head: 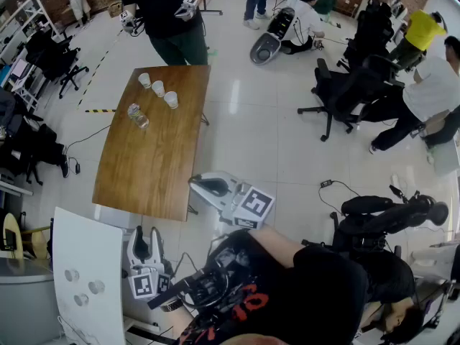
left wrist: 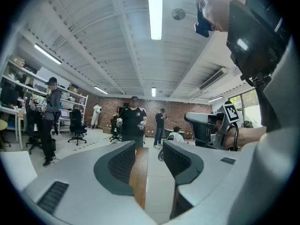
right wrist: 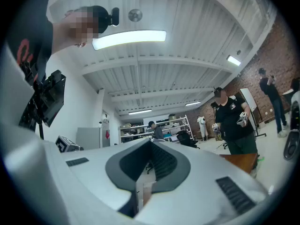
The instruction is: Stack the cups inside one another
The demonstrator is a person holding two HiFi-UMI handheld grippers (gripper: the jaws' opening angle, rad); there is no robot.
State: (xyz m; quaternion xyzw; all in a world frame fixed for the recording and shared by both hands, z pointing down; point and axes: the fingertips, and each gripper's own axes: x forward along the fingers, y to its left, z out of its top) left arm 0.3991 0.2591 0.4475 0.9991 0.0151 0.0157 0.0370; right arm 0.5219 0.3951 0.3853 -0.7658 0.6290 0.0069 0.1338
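Note:
Three small white cups [head: 158, 88] stand in a row at the far end of a long wooden table [head: 151, 171], with a clear bottle [head: 136, 116] just behind them on my side. My left gripper [head: 147, 231] is held low off the table's near end, open with nothing between its jaws; in the left gripper view [left wrist: 148, 156] the tabletop [left wrist: 139, 172] shows through the gap. My right gripper [head: 198, 184] hovers by the table's near right corner, shut and empty [right wrist: 151, 150]. Both grippers are far from the cups.
A person in black [head: 172, 13] stands at the table's far end holding two grippers. A white table [head: 86, 264] with three small round things lies at my lower left. Office chairs [head: 345, 92] and seated people fill the right side; shelves and chairs line the left.

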